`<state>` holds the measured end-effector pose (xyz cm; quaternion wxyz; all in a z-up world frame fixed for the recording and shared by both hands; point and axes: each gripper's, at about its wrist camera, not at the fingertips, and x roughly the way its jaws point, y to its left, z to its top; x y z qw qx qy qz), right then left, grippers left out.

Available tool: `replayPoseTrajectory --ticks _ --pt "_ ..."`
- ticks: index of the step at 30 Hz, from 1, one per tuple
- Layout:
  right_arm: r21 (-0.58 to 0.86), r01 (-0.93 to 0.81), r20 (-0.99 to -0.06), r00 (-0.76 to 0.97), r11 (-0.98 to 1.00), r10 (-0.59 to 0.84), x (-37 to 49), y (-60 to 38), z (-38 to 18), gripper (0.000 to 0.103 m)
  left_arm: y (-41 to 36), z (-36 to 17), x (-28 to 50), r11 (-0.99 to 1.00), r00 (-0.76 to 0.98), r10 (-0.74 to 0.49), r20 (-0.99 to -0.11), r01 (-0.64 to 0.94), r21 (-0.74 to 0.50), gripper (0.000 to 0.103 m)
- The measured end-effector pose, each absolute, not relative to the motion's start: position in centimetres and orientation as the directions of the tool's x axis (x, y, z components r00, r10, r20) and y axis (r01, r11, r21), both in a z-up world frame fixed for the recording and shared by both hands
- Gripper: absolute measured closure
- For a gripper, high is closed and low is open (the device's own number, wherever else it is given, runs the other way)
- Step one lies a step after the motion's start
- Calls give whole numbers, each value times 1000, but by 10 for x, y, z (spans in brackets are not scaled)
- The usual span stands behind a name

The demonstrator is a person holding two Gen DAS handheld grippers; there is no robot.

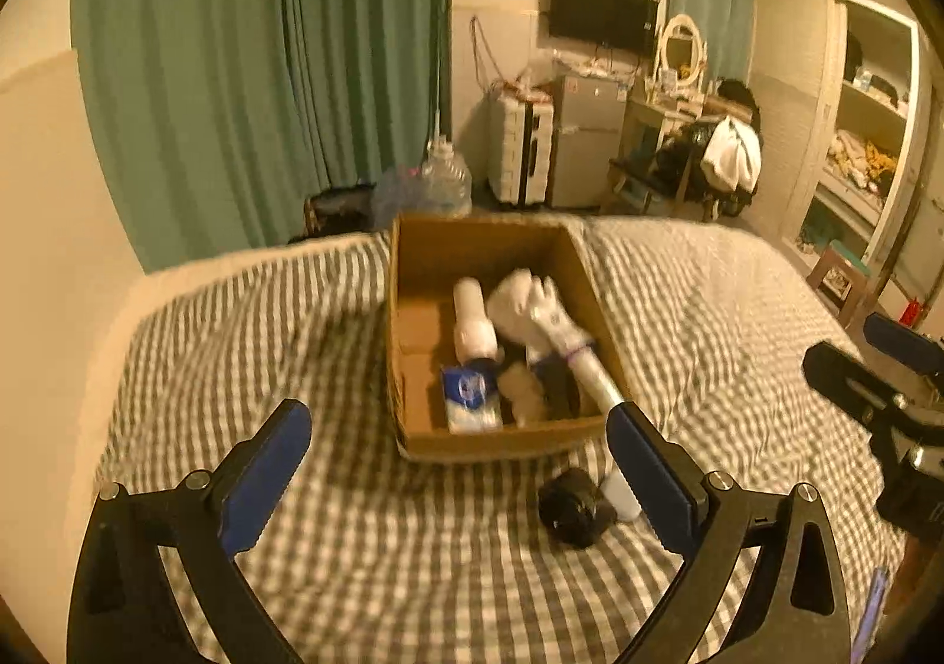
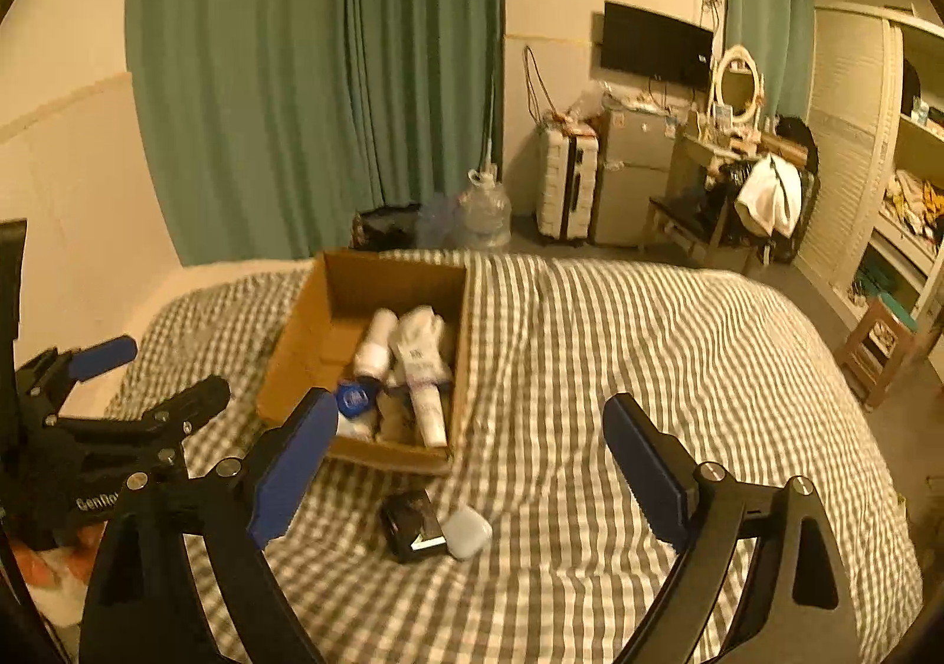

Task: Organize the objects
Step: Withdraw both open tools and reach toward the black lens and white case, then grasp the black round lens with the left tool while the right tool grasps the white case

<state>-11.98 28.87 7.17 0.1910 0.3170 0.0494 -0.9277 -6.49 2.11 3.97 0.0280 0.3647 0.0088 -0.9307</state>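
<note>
two wrist cameras look down at a bed covered in a grey and white checked blanket (image 1: 295, 575). an open cardboard box (image 1: 413, 262) sits on the blanket toward the far edge of the bed. inside it lie a white bottle (image 1: 472, 321), a white glove (image 1: 531, 304), a white tube (image 1: 596, 375) leaning toward the near right corner, and a blue and white packet (image 1: 469, 398) at the near wall; some darker items beside the packet are too blurred to name.

on the blanket just in front of the box rest a small black case (image 2: 410, 525) and a small white case (image 2: 467, 531), touching each other.

the left gripper (image 1: 460, 463) has its blue-padded jaws spread wide, with nothing between them, above the blanket near the box front. the right gripper (image 2: 469, 457) also stands wide and empty, and the two small cases lie on the blanket below the gap between its jaws. each gripper shows at the side edge of the other's view.

beyond the bed hang green curtains (image 1: 265, 62), with a wall television (image 1: 602, 12), a white suitcase (image 1: 522, 150), a water jug (image 1: 442, 180) and open shelves (image 1: 867, 133).
</note>
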Motion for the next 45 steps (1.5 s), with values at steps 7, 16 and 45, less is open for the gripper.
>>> replayPoseTrajectory --ticks 7,16,45 --pt "25 304 -695 -679 -952 -235 -141 304 5 11 40 -37 -74 -996 -632 -66 -772 84 17 0" --pt "23 304 -834 -520 -952 -186 -177 308 -85 11 63 -96 -104 -999 -501 -27 -865 28 16 0" --pt "61 305 -877 -439 -950 -197 -190 304 -128 11 76 -131 -106 -976 -357 176 -917 -184 -115 46"
